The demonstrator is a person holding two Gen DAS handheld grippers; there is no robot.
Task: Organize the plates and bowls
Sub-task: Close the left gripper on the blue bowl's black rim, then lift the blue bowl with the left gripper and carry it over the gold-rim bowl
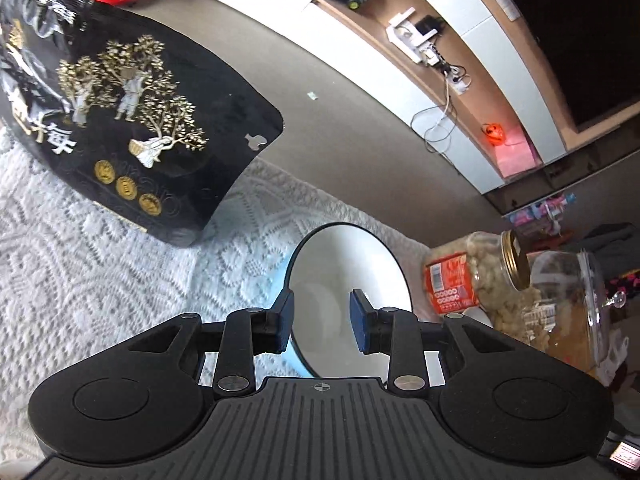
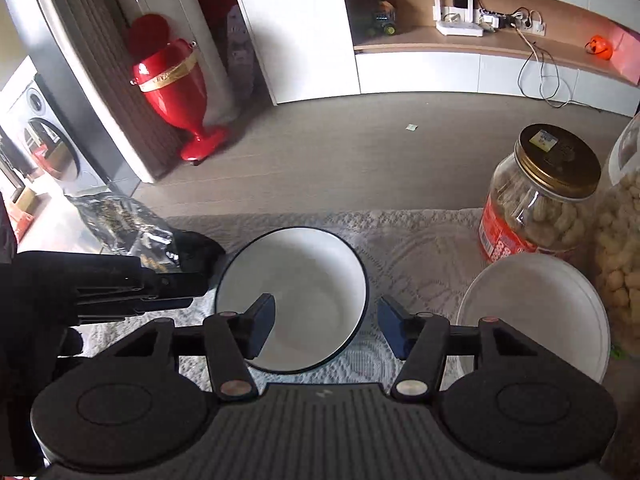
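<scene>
Around bowl (image 2: 292, 300): left side blocked by left gripper (image 2: 176, 280) and black pouch (image 2: 132, 220); right, lace gap, then white plate (image 2: 536, 312) and jars (image 2: 540, 196).

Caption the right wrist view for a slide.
Open right gripper hovers over the dark-rimmed white bowl on lace cloth, white plate beside it.

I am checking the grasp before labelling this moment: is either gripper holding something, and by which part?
Nothing is held. The left gripper is open, its fingers astride the near rim of the black-rimmed white bowl without closing. The right gripper is open above it.
</scene>
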